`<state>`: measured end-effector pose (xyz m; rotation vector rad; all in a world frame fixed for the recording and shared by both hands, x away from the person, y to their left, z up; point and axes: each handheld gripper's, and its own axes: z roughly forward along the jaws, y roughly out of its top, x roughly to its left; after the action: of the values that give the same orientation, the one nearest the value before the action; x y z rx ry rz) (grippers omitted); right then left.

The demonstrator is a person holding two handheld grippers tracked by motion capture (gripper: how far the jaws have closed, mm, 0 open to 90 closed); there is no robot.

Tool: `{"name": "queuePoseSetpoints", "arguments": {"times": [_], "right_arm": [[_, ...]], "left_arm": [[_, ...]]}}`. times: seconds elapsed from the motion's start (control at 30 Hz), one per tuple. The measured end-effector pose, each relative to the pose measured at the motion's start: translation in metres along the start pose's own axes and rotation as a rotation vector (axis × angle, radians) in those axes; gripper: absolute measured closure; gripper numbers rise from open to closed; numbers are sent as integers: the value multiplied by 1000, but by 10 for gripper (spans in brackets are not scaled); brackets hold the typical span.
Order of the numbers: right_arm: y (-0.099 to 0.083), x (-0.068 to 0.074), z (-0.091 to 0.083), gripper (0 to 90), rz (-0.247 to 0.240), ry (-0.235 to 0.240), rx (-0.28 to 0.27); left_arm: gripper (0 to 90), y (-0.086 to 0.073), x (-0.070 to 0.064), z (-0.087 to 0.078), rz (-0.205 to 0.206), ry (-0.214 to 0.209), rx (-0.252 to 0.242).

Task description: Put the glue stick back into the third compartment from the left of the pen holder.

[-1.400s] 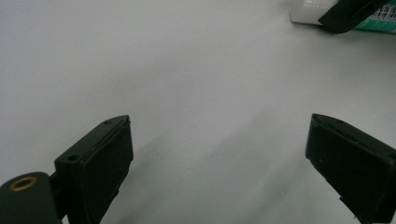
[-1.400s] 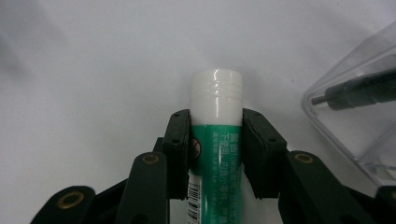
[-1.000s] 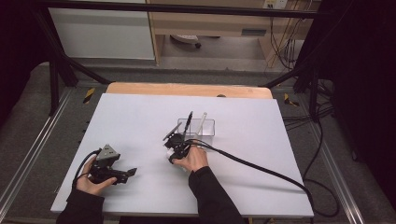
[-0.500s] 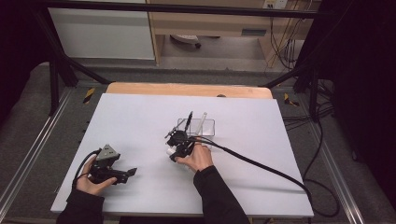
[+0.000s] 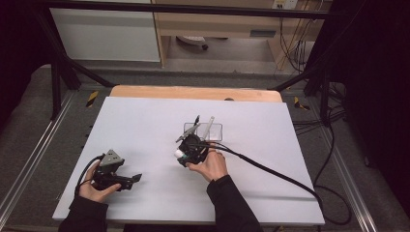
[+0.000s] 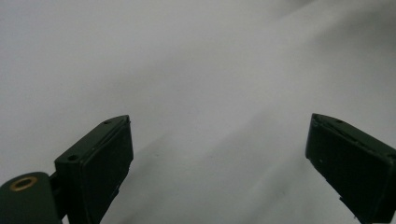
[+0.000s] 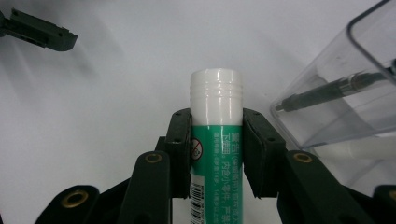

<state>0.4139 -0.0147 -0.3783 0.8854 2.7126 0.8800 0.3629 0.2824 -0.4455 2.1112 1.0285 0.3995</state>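
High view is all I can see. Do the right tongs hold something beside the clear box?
Observer: Yes. The right tongs are shut on a glue stick with a green printed label.
Operator: Which end points out of the tongs?
Observer: The white cap end; it reaches past the tips.
Operator: And the left tongs, is anything between them?
Observer: The left tongs are wide open, with bare white table between them.
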Motion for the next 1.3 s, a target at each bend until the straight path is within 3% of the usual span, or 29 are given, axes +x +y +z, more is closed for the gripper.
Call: {"name": "queuePoseSetpoints", "arguments": {"times": [0.43,0.87,1.3], "right_arm": [[-24,-14,-34,659,60,-10,-156],[-53,-36,-71,659,126,-67,-302],[-56,-53,-91,658,191,-124,-468]], "left_arm": [[74,0,0,0,0,-1,0],[74,0,-1,0,2,2,3],[73,0,-1,1,4,2,4]]}}
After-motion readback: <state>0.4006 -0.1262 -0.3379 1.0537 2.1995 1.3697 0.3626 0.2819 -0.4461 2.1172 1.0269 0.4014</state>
